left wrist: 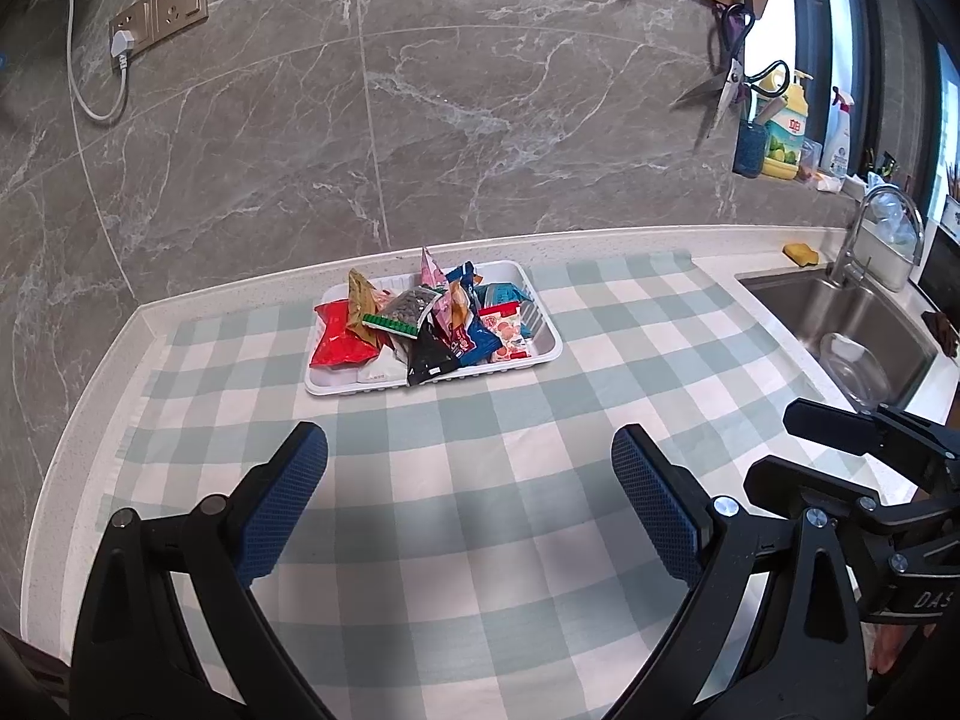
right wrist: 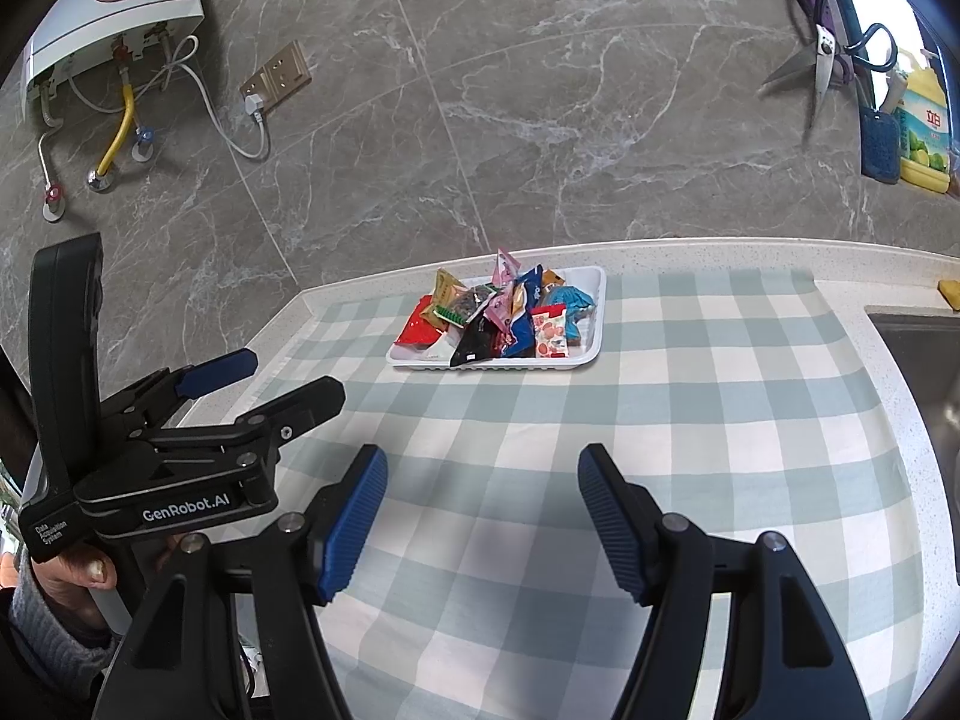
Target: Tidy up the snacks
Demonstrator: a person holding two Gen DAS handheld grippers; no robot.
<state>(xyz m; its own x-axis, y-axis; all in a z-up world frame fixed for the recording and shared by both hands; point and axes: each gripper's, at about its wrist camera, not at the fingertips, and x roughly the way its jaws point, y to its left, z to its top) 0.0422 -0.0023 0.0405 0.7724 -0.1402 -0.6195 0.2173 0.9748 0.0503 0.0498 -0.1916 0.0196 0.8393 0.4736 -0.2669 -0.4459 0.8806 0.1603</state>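
A white tray (left wrist: 543,324) stands at the back of the counter near the wall, heaped with several snack packets (left wrist: 420,324) in red, black, blue, pink and tan. It also shows in the right wrist view (right wrist: 594,306) with the same packets (right wrist: 498,318). My left gripper (left wrist: 469,462) is open and empty, held well in front of the tray over the checked cloth (left wrist: 480,540). My right gripper (right wrist: 483,480) is open and empty, also short of the tray. The left gripper shows at the left of the right wrist view (right wrist: 276,378).
A steel sink (left wrist: 852,324) with a tap (left wrist: 870,228) lies to the right, a yellow sponge (left wrist: 801,253) beside it. Scissors (left wrist: 723,90) and a soap bottle (left wrist: 786,132) are on the wall side. A socket with plug (left wrist: 156,18) and a water heater (right wrist: 114,6) hang at left.
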